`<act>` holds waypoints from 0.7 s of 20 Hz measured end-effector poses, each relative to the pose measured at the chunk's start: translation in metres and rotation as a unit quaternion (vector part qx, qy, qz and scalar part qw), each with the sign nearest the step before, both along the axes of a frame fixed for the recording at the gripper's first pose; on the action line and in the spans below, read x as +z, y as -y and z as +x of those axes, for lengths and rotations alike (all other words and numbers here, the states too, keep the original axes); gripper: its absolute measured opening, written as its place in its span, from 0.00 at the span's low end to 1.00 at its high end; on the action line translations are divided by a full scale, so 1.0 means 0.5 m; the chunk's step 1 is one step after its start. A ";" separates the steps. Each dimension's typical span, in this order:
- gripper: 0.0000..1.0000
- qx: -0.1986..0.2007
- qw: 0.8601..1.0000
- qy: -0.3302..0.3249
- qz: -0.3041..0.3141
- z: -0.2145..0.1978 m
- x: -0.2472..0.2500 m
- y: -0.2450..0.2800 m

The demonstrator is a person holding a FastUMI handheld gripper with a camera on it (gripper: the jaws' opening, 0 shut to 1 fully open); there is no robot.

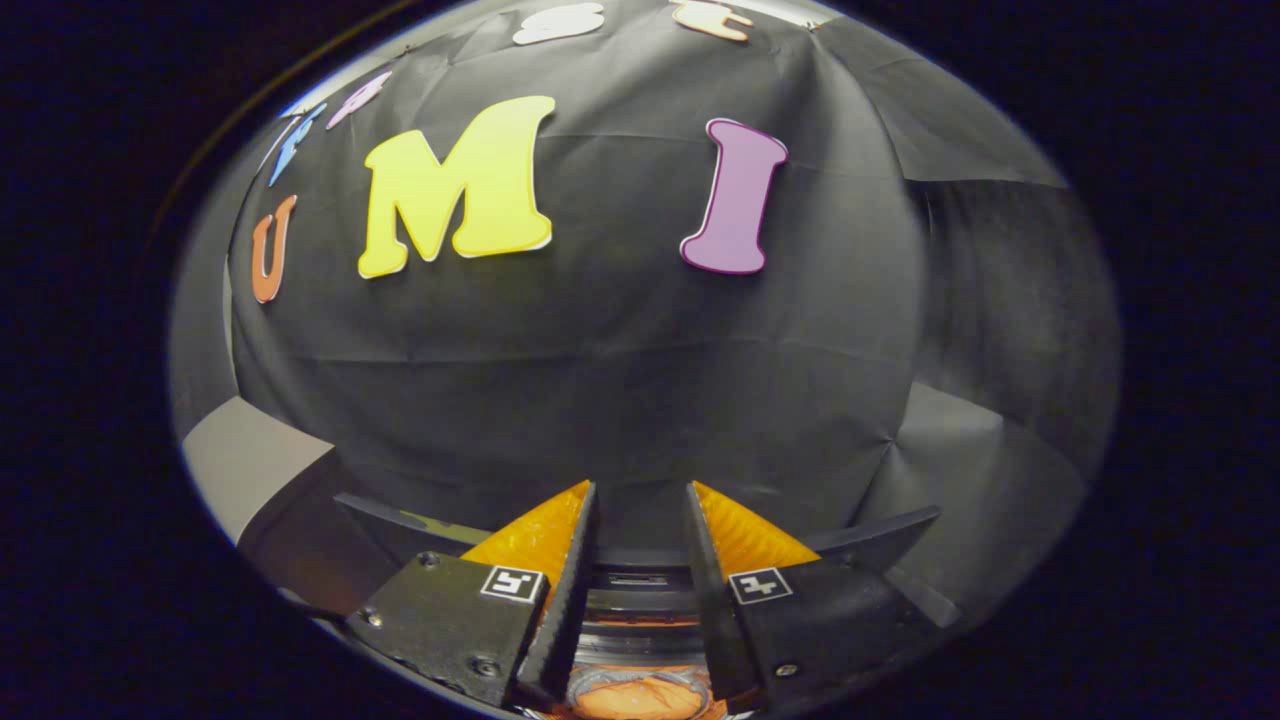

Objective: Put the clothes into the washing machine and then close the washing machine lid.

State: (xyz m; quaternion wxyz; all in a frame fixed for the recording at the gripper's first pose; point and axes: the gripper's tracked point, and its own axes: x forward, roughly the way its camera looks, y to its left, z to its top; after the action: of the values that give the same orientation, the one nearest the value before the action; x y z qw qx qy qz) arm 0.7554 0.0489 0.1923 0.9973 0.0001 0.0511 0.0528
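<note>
The tongs (640, 560) are standing spread, their two fingers apart with nothing pinched between them, and they are pointing toward the booth's black cloth wall (640, 380). Low between the fingers, close under the camera, the round rim of the washing machine (640, 600) is showing, and inside that opening an orange bundle of clothes (640, 697) is lying, so the load is probably sitting in the drum already. Judging by that, the putting-in step is looking done or nearly done, and the step in hand is the move toward closing the lid. Whether the dark angled edges flaring out beside each finger belong to the lid is hard to tell, so the lid's place is uncertain. The next move is calling for the tongs to find the lid's edge, catch or push it, and swing it down over the opening without snagging the cloth. A pale worktop (250, 460) is lying off beyond the left finger.
</note>
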 end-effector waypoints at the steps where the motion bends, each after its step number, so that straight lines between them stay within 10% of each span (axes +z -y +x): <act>1: 0.54 -0.001 1.000 0.001 0.006 -0.001 -0.001 -0.001; 14: 0.54 -0.007 0.999 0.036 -0.005 -0.020 0.005 0.007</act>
State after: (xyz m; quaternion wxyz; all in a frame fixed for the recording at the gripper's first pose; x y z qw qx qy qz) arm 0.7455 0.0456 0.1946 0.9988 -0.0065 0.0153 0.0460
